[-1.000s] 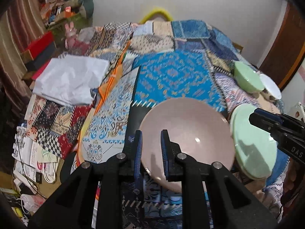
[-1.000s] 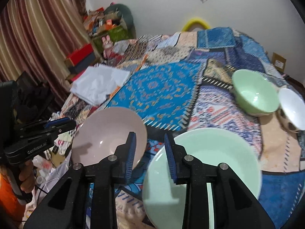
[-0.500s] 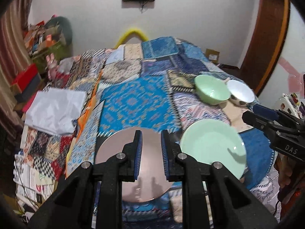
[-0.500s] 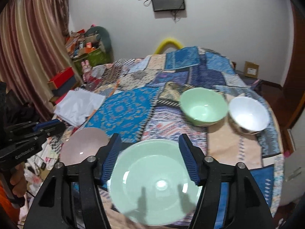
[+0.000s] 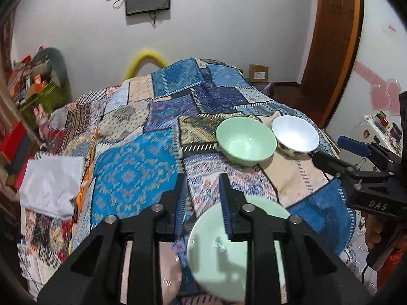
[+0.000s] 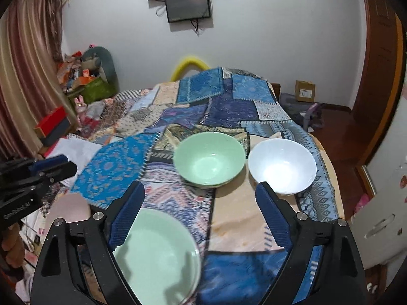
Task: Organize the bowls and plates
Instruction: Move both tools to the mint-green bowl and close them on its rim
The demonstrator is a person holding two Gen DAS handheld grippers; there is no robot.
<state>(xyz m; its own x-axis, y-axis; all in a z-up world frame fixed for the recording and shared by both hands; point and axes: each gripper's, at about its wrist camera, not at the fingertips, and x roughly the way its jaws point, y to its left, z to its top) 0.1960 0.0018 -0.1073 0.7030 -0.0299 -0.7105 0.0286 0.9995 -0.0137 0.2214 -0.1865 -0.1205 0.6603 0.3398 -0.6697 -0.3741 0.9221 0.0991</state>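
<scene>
White walls, a wall-mounted screen and a striped curtain frame a bed spread with a blue patchwork quilt, which carries the crockery. Near the foot of the bed a pale green plate lies flat on the quilt, and a pink plate sits just to its left, largely hidden behind the left tongs' black frame in the left wrist view. Farther up the bed a green bowl and a white bowl stand upright side by side, nearly touching, the white one to the right.

The right tongs hang above the quilt with the jaws spread wide and opening; their blue ribbed pads stand clear of the green plate, whose rim passes below the left pad, and nothing is gripped. The left tongs are only slightly parted, jaws opening, with bare quilt showing in the narrow gap and the green plate lying beneath the right pad, unheld.

Each tool appears at the edge of the other's view. A sheet of white paper lies at the bed's left edge, beside red boxes and a cluttered pile in the corner. A cardboard box sits on the floor by the wooden door.
</scene>
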